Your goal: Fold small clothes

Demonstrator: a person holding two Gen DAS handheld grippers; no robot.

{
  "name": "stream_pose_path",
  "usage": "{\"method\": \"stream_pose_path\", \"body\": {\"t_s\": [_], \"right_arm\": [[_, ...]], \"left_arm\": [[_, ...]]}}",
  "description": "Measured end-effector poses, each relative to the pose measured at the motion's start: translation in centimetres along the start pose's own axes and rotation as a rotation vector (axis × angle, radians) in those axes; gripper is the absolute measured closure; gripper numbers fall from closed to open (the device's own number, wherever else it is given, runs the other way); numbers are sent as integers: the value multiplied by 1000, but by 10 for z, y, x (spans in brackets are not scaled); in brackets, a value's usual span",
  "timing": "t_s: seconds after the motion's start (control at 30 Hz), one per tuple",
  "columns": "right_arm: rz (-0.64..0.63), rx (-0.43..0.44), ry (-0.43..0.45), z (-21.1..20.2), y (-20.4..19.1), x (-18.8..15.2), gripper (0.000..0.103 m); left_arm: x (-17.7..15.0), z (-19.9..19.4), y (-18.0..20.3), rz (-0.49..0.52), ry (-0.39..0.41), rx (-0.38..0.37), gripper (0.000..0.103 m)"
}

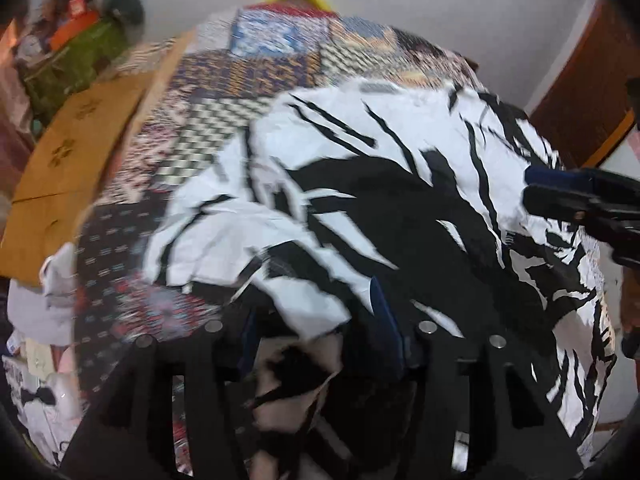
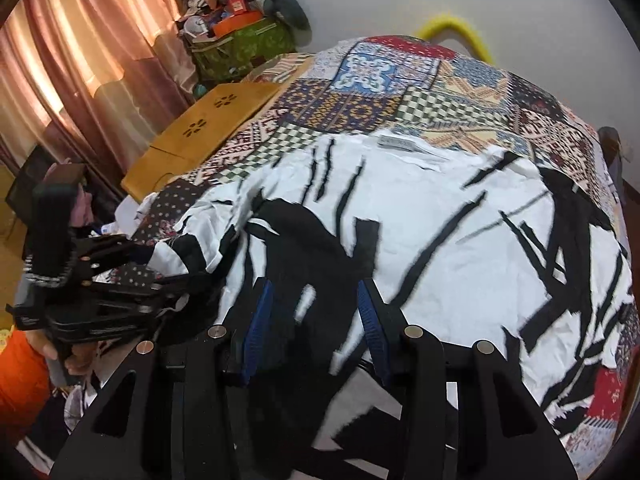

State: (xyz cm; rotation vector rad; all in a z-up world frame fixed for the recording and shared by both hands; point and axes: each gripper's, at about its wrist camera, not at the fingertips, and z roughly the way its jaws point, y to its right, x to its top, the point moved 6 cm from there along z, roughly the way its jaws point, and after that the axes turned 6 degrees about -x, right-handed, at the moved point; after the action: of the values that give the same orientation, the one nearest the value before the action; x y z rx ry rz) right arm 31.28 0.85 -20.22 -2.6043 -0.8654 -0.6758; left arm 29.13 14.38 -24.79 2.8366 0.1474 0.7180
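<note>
A white shirt with black streaks lies spread on a patchwork-covered bed. It also fills the left wrist view. My left gripper has cloth of the shirt between its fingers; the blue pads are partly hidden by fabric. In the right wrist view the left gripper shows at the shirt's left edge, shut on a sleeve. My right gripper is open above the shirt's near hem, its blue pads apart. The right gripper's tip also shows in the left wrist view.
A wooden board with flower cut-outs lies on the bed's left side. A green bag of clutter stands by pink curtains. A yellow tube lies at the far edge. A white wall is behind.
</note>
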Motion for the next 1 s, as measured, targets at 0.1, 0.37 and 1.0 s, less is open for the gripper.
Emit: {"method": "stream_pose_path", "body": {"t_s": [0.1, 0.37, 1.0], "right_arm": [[-30, 13, -10, 10, -18, 8, 62], [-146, 65, -63, 48, -82, 22, 62], [-431, 47, -261, 183, -191, 28, 62]], "left_arm": [[-5, -21, -26, -56, 41, 23, 52], [-41, -37, -107, -152, 41, 172, 52], [-74, -22, -149, -194, 11, 170, 52]]}}
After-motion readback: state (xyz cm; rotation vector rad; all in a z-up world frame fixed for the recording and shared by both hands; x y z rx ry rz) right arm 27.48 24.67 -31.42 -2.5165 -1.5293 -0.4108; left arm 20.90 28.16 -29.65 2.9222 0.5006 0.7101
